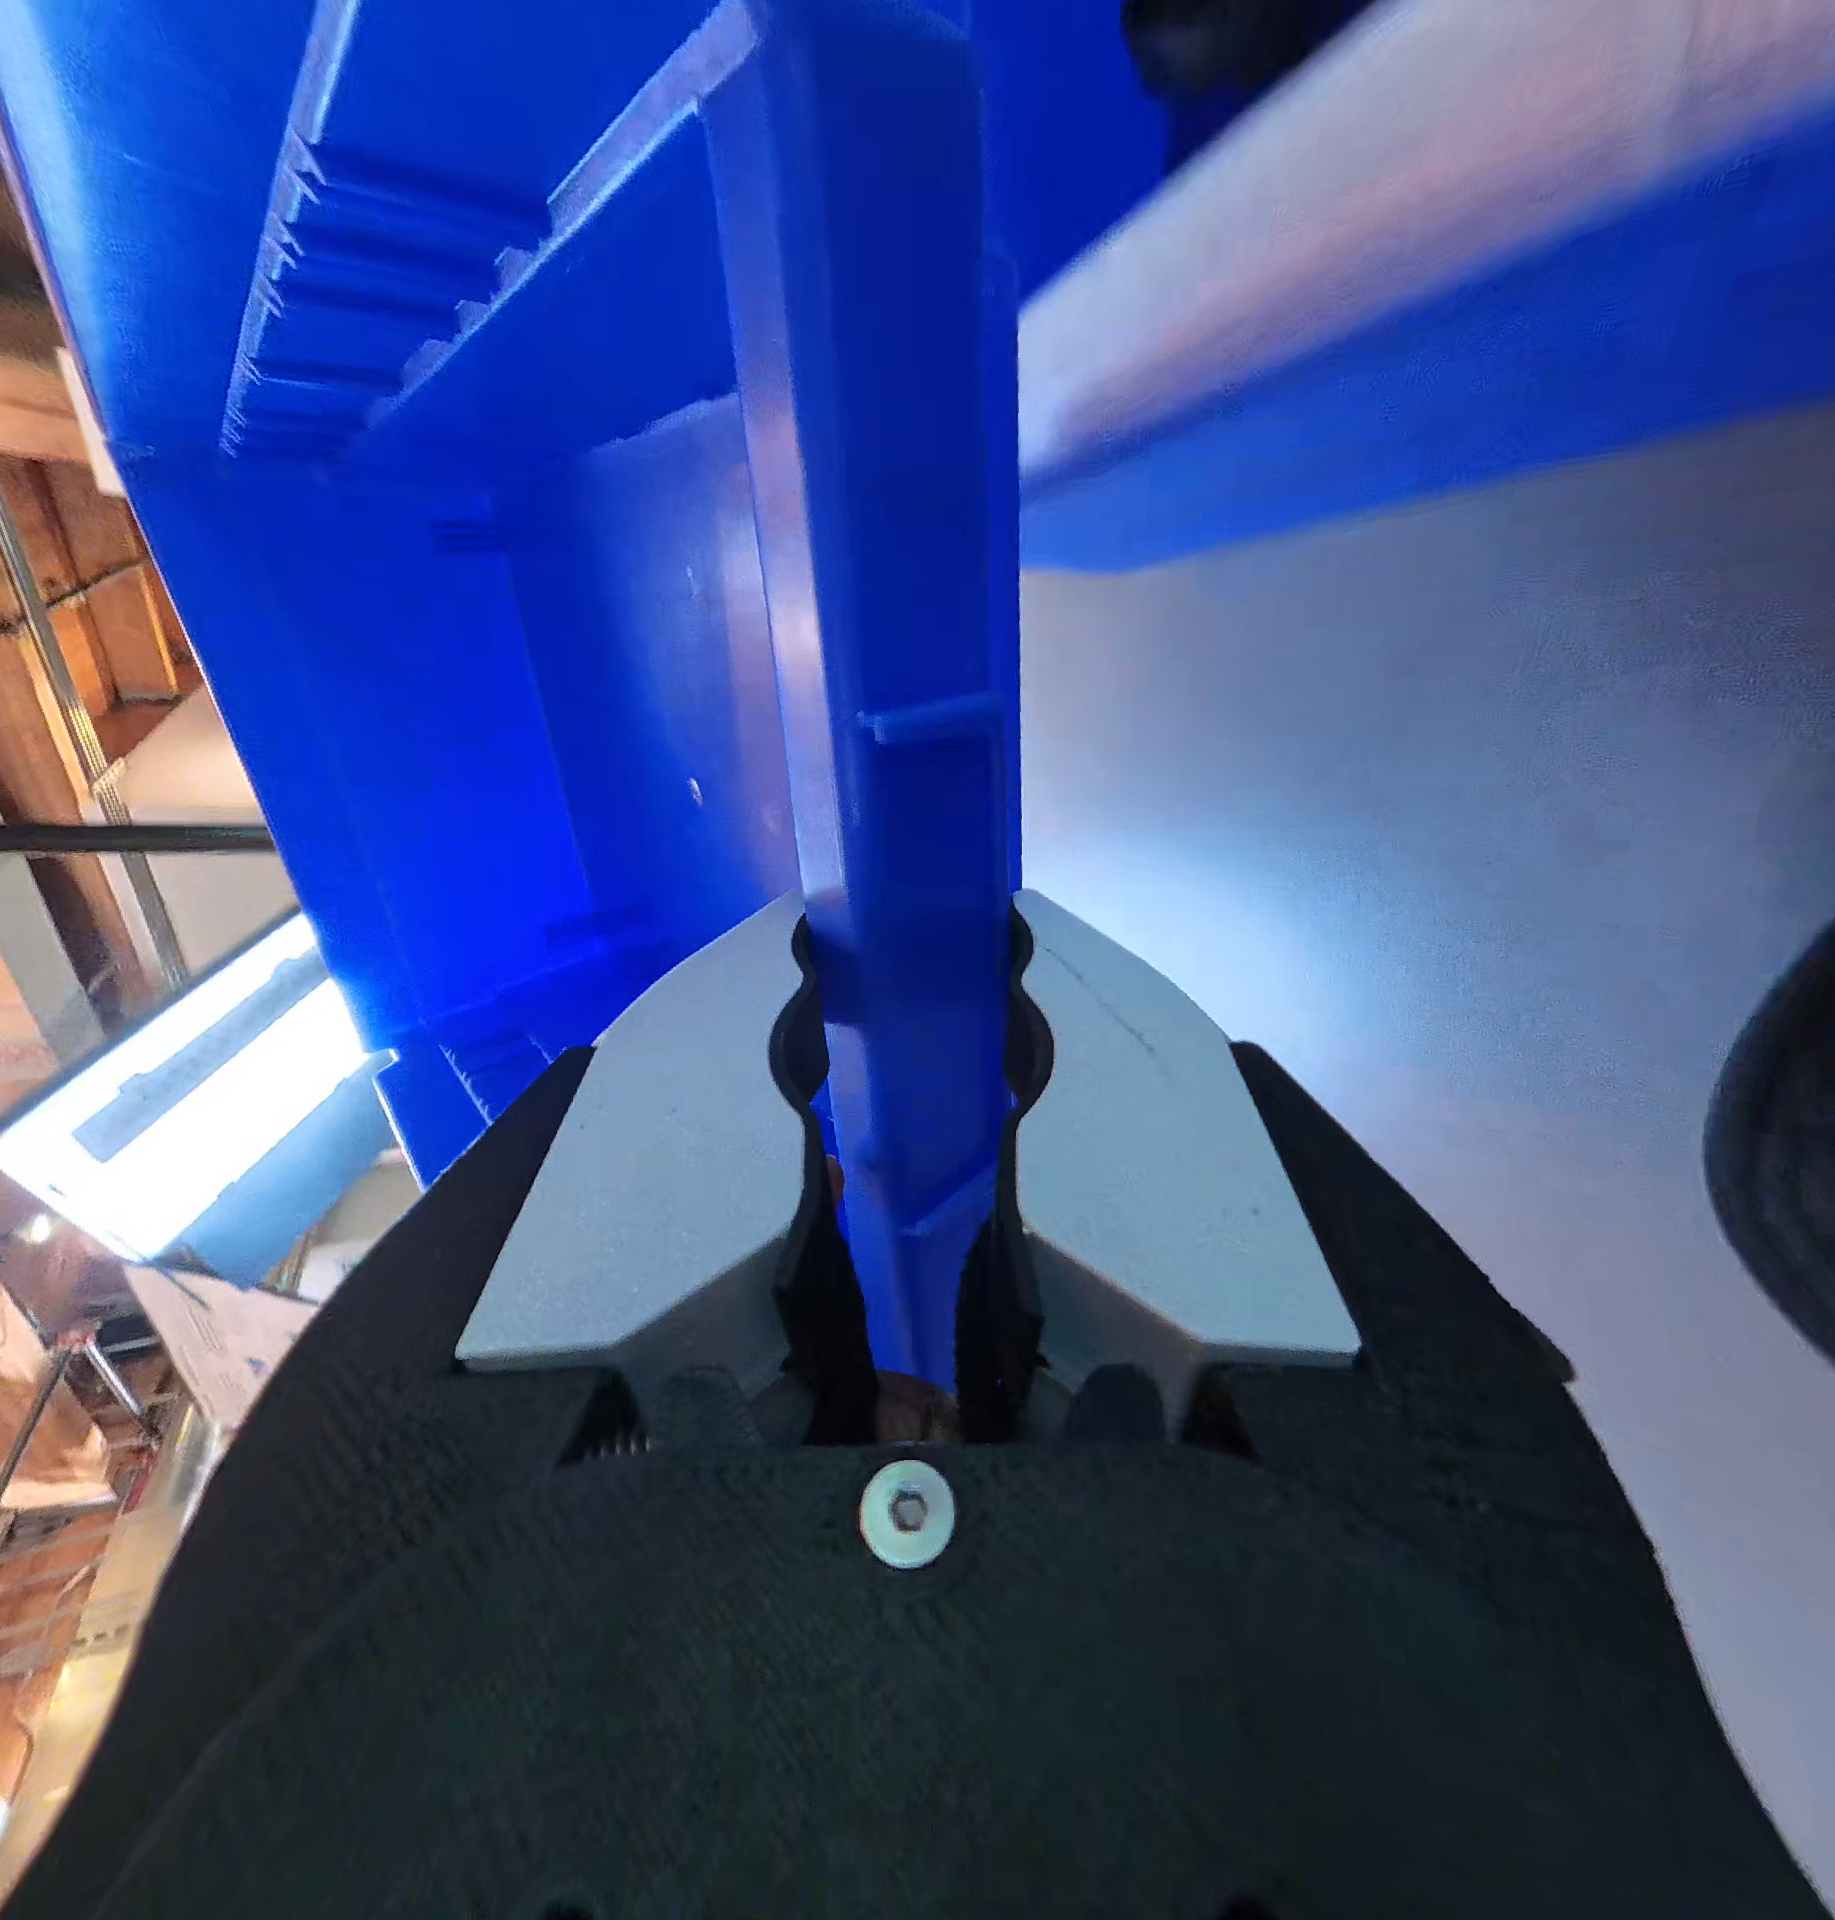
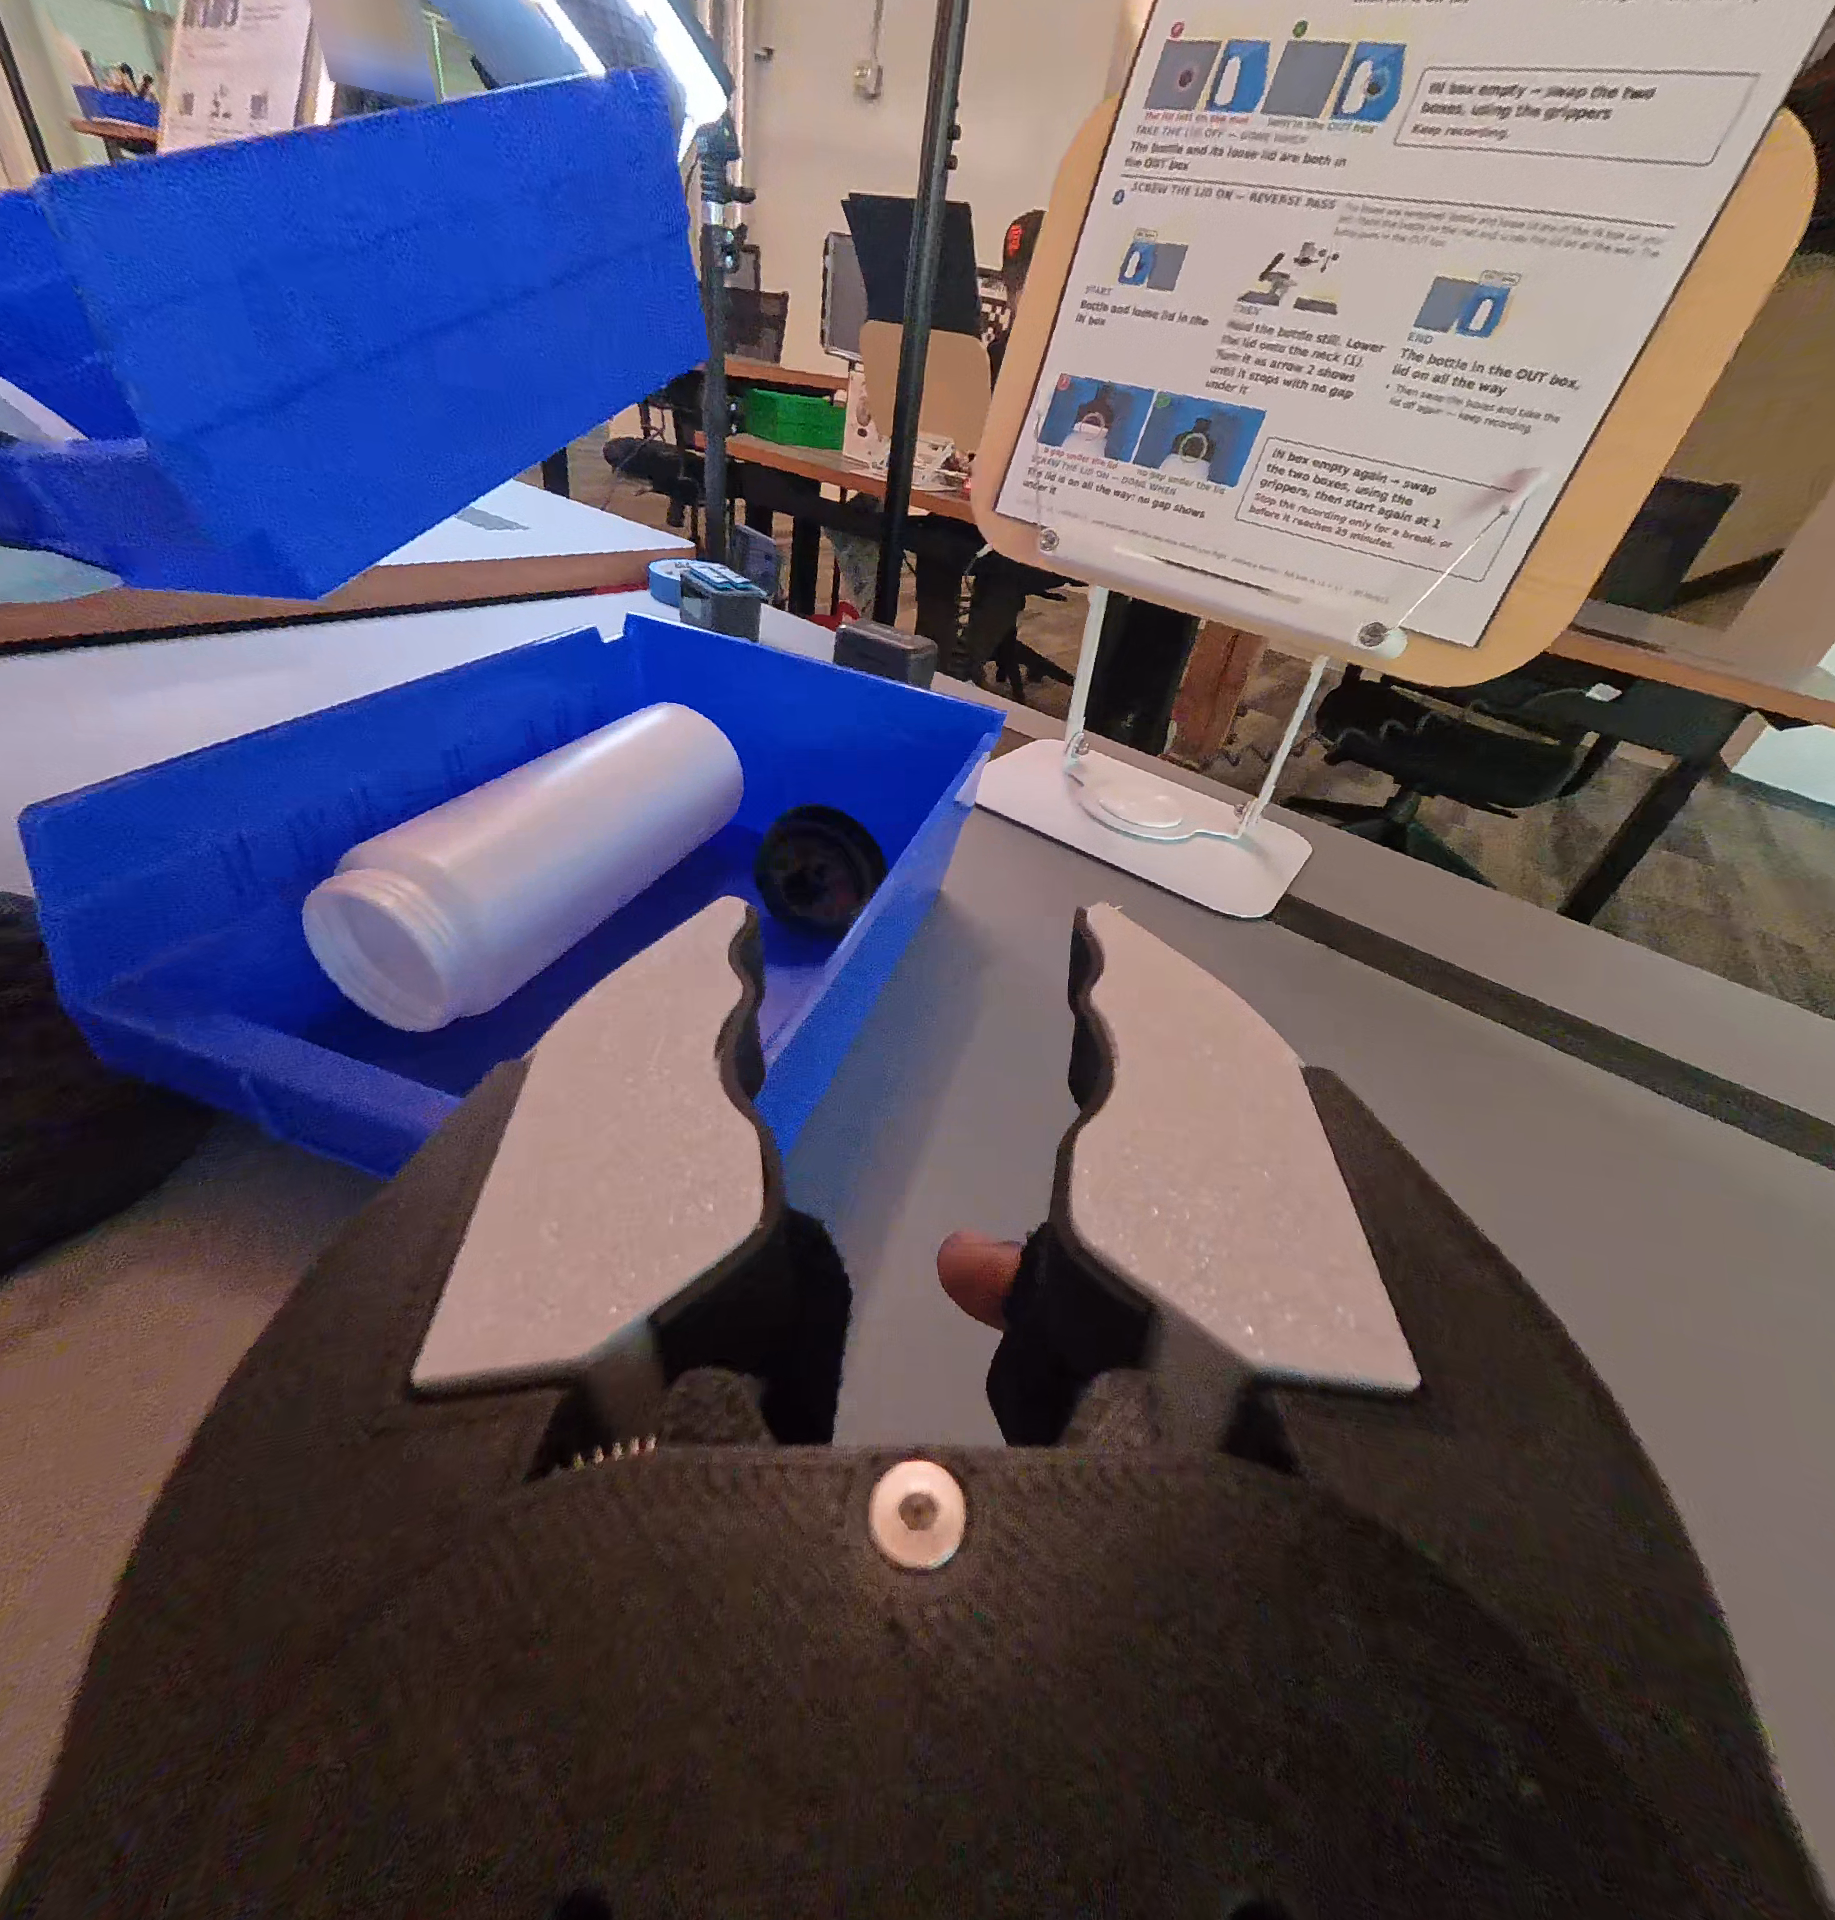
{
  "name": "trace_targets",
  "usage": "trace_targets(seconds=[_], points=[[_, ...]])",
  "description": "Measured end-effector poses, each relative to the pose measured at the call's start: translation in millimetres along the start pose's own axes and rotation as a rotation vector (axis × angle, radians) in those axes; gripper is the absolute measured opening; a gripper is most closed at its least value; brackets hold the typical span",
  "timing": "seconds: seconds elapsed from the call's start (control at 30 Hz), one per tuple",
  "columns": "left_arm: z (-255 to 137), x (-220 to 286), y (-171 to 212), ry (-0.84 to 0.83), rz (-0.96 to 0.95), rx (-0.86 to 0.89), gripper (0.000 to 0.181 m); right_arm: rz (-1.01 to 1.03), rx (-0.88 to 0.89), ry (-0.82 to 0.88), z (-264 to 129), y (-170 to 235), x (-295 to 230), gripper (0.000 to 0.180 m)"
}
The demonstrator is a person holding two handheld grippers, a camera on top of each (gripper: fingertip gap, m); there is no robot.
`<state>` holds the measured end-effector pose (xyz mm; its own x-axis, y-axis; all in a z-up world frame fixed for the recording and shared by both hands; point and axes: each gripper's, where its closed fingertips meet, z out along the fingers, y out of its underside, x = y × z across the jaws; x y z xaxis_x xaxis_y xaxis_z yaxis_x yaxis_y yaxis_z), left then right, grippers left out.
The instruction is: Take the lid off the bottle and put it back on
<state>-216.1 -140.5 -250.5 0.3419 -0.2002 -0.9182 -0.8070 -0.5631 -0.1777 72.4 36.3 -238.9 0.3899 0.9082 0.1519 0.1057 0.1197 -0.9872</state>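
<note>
While the right tool (image 2: 913, 997) gapes, bottle (image 2: 518, 868) lies left.

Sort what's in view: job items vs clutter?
Job:
white bottle, lying uncapped in the blue bin
black lid, loose beside it
second blue bin, clamped in the left gripper
right gripper, open and empty

Clutter:
instruction board on its stand
blue tape roll
</note>
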Motion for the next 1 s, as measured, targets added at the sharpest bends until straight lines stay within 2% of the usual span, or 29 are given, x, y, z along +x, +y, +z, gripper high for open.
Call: trace_targets(seconds=[0.3,0.57,0.8,1.0], points=[[-2,-21,-148,0.03,0.014,0.251,0.029,0.038,0.067,0.193,-47,-17,66,0.054],[-8,23,-277,0.09,0.078,0.433,0.03,0.081,0.104,0.362,-95,-19,120,0.054],[-18,85,-361,0.212,0.161,0.569,0.03,0.189,0.223,0.548,-166,-28,168,0.048],[-29,96,-414,0.202,0.18,0.638,0.03,0.211,0.262,0.619,-200,-30,184,0.044]])
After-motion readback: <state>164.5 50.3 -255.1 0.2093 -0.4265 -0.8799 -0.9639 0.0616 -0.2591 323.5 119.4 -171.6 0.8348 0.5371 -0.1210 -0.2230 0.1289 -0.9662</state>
